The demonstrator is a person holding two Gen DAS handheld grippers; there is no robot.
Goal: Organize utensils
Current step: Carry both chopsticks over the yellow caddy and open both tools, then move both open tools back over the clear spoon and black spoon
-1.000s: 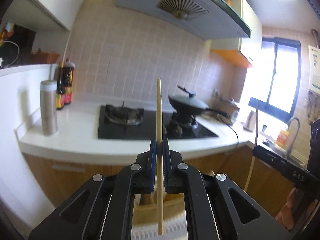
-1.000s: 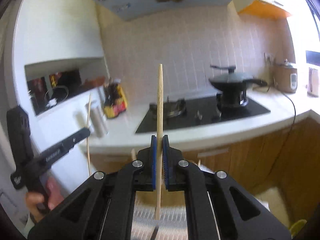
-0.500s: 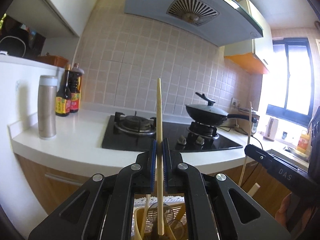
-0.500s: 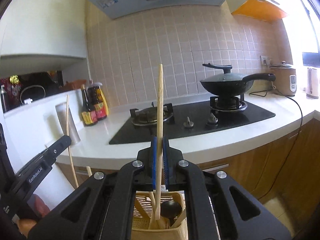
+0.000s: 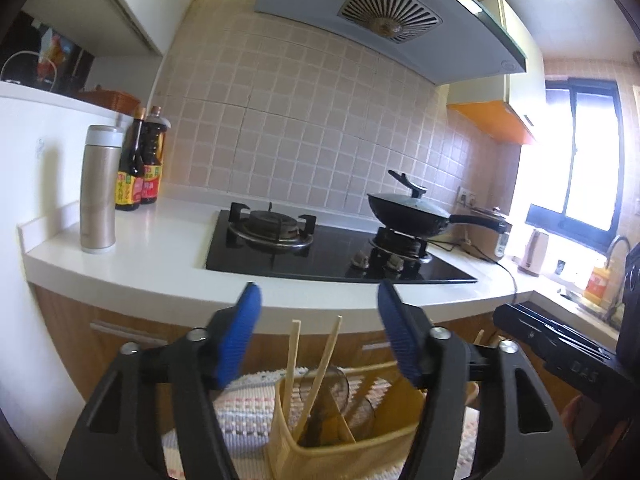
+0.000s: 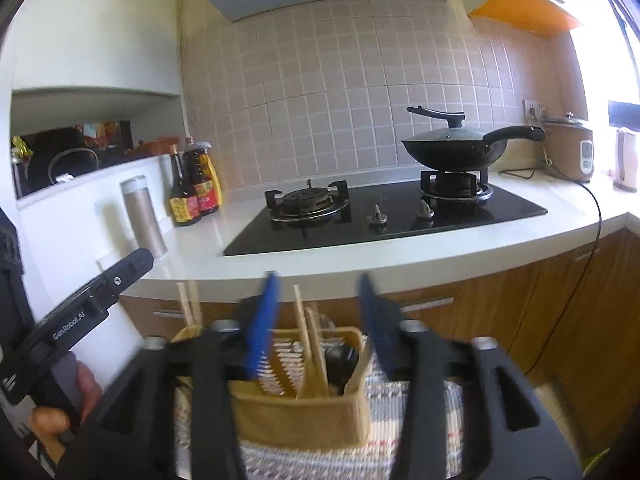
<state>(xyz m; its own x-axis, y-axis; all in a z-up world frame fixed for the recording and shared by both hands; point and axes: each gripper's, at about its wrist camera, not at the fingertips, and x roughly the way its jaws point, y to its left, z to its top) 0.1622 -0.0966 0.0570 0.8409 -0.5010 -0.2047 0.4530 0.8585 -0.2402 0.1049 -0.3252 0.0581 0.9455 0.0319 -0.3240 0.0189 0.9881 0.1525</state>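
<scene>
A tan utensil holder (image 5: 344, 452) (image 6: 300, 412) stands on a striped woven mat just below both grippers. Wooden chopsticks (image 5: 294, 356) (image 6: 304, 332) stand upright in it, with a dark ladle (image 6: 340, 360) beside them. My left gripper (image 5: 318, 316) is open and empty, above the holder. My right gripper (image 6: 318, 300) is open and empty, also above the holder. The left gripper's side shows at the left of the right wrist view (image 6: 80, 316), and the right gripper's body shows at the right of the left wrist view (image 5: 560, 352).
A white counter (image 5: 160, 256) runs behind, with a black gas hob (image 5: 328, 248), a lidded wok (image 5: 408, 216), a steel flask (image 5: 98, 188) and sauce bottles (image 5: 140, 164). Wooden cabinet fronts (image 6: 560, 300) lie below. A rice cooker (image 6: 572, 152) stands at the right.
Both grippers have opened and let go of their chopsticks, which now stand in the holder. Both views have dropped lower toward the holder.
</scene>
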